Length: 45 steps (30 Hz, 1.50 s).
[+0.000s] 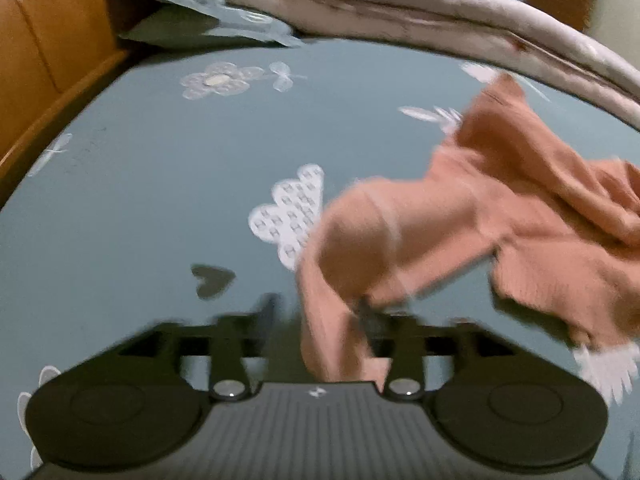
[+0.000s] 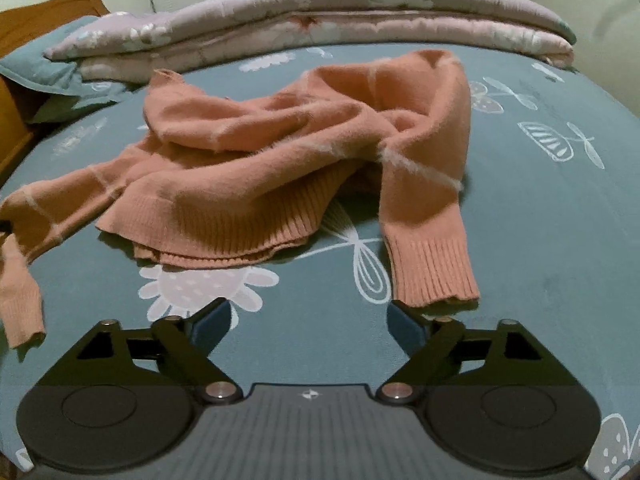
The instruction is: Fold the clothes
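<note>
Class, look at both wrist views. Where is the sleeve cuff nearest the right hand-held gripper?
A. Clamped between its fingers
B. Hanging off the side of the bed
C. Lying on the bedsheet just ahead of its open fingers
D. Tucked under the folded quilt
C. The ribbed sleeve cuff lies flat on the bedsheet just beyond the right hand-held gripper, whose fingers stand wide apart with nothing between them.

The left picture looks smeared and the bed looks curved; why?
Left wrist view: motion blur smears the orange sweater and the left gripper, whose jaws have a sleeve between them. Right wrist view: sharp, sweater ribbing clear, right gripper open. Both: fisheye bends the bed.
</note>
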Each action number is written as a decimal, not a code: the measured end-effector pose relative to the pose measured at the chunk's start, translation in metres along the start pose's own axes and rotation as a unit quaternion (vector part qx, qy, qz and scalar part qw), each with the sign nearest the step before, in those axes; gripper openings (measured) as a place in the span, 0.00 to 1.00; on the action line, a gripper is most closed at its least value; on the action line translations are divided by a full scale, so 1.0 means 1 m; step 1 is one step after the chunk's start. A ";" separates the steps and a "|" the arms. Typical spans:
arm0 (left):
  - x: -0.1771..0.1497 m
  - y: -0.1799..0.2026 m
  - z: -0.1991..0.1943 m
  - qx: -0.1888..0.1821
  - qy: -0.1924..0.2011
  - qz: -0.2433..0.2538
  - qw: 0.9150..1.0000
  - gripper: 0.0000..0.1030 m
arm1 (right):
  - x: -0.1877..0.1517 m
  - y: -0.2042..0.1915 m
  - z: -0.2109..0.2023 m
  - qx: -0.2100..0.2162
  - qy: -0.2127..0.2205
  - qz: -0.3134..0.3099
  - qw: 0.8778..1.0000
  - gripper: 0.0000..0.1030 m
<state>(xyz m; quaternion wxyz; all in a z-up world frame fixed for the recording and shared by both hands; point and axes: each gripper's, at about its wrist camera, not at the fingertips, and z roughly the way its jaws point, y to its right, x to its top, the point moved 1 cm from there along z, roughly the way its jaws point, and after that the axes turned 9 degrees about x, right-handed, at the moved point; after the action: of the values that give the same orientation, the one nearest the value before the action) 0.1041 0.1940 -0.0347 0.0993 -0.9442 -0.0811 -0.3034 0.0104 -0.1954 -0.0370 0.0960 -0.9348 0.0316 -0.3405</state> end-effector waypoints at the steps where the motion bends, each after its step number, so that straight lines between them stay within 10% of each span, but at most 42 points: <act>1: -0.006 0.004 -0.006 -0.002 0.007 0.014 1.000 0.80 | 0.002 -0.001 0.003 -0.008 -0.006 0.000 1.000 1.00; 7: -0.042 0.048 -0.033 -0.025 0.040 0.120 0.992 0.83 | 0.010 -0.007 0.011 -0.031 -0.003 -0.030 0.999 1.00; 14: -0.062 0.083 -0.036 -0.112 0.056 0.119 0.985 0.86 | 0.002 0.007 0.008 -0.059 0.026 -0.020 0.998 0.95; 21: -0.074 0.102 -0.029 -0.071 0.048 0.116 0.990 0.86 | -0.005 0.019 0.023 -0.152 0.011 -0.075 0.986 0.81; 34: -0.092 0.112 -0.034 -0.032 0.034 0.110 0.993 0.86 | 0.011 0.008 0.045 -0.196 0.065 -0.178 0.962 0.93; 45: -0.092 0.127 -0.035 -0.052 0.023 0.095 0.994 0.86 | 0.039 0.033 0.066 -0.088 0.037 -0.049 0.994 0.88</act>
<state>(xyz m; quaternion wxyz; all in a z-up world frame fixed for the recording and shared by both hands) 0.0376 0.0547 -0.0783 0.0800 -0.9441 0.0271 -0.3185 0.0828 -0.2221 -0.0686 -0.0044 -0.9269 0.0192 -0.3748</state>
